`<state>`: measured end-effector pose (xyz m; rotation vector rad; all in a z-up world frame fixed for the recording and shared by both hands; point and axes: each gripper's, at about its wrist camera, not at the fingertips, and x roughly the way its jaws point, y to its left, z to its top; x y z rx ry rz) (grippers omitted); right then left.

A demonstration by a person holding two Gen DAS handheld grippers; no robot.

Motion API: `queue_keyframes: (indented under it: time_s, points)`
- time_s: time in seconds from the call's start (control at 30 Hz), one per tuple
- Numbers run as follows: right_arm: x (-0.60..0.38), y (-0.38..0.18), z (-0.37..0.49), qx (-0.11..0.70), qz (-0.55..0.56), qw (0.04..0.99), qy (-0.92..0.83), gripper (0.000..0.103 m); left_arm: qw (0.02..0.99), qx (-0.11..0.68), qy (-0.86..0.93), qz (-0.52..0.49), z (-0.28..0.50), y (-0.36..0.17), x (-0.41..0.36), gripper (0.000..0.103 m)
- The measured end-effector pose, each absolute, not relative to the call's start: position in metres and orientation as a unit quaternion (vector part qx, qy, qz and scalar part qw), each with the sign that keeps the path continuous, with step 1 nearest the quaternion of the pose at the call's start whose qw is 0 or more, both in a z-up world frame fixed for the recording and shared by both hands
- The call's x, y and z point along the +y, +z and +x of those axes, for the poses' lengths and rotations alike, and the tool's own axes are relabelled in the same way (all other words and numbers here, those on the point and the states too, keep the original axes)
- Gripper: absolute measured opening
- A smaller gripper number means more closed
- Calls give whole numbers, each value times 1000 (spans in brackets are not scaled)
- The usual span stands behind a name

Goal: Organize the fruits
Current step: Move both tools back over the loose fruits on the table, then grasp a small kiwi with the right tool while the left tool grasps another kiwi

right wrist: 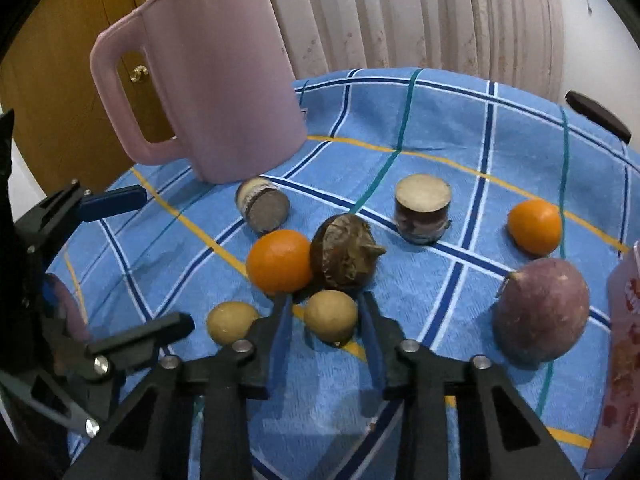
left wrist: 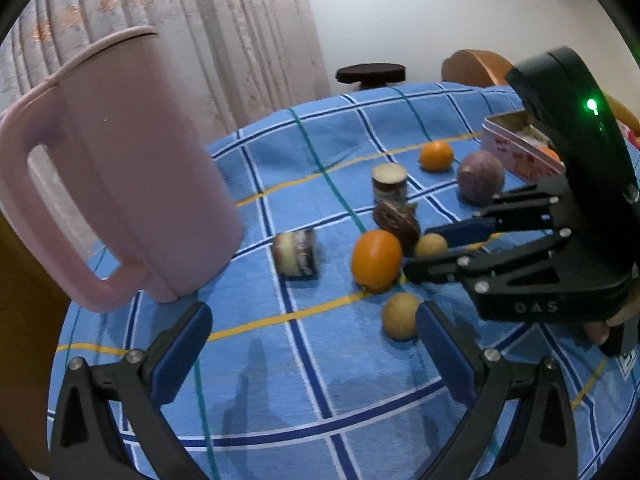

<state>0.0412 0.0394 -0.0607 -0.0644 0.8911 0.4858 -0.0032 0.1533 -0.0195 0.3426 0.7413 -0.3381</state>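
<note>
one tin (left wrist: 516, 148) holds orange fruit; pink jug (right wrist: 216, 76) lidded.

Left wrist view: low over the blue checked cloth (left wrist: 304, 360), facing the curtain (left wrist: 224, 40).
Right wrist view: close behind the fruits, facing the pink jug (right wrist: 216, 76).
Shared: jug, near orange (left wrist: 376, 260) (each view also shows the other gripper).

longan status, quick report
Left gripper open, empty. Right gripper open around longan, not yet shut. Orange and brown fruit crowd behind.
</note>
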Motion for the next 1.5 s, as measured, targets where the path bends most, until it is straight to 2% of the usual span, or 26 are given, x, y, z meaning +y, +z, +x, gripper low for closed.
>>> queue_keyframes:
  time_s: [0.23,0.4,0.5,0.53,0.63,0.7,0.73,1.03,1.27,1.5]
  points:
    - [13,-49,17,407,-18,888,214,27,898,358,-217,134,-4,-17,142,100]
    - [-25,-30,-7,367,-2,910,195,27,884,383,-219,154,2,-25,114,82]
    - [-38,-26,-17,353,1,917,186,27,875,409,-207,155,11,-34,108,64]
    - [-40,-25,-18,352,2,917,185,27,873,416,-204,150,14,-37,107,55]
    - [-48,-25,-18,354,2,917,183,27,873,421,-208,129,17,-39,108,45]
    - [-49,-26,-16,357,5,916,182,27,877,414,-206,133,14,-39,108,35]
    - [-50,-25,-18,358,5,916,182,27,878,412,-204,134,14,-40,108,26]
    - [-62,-18,-22,347,13,921,177,27,888,411,-179,101,12,-37,120,26]
    - [-76,-8,-29,325,16,930,171,27,928,326,-177,17,-4,1,140,26]
    - [-107,8,-34,290,11,948,130,27,944,272,-188,9,-9,30,89,26]
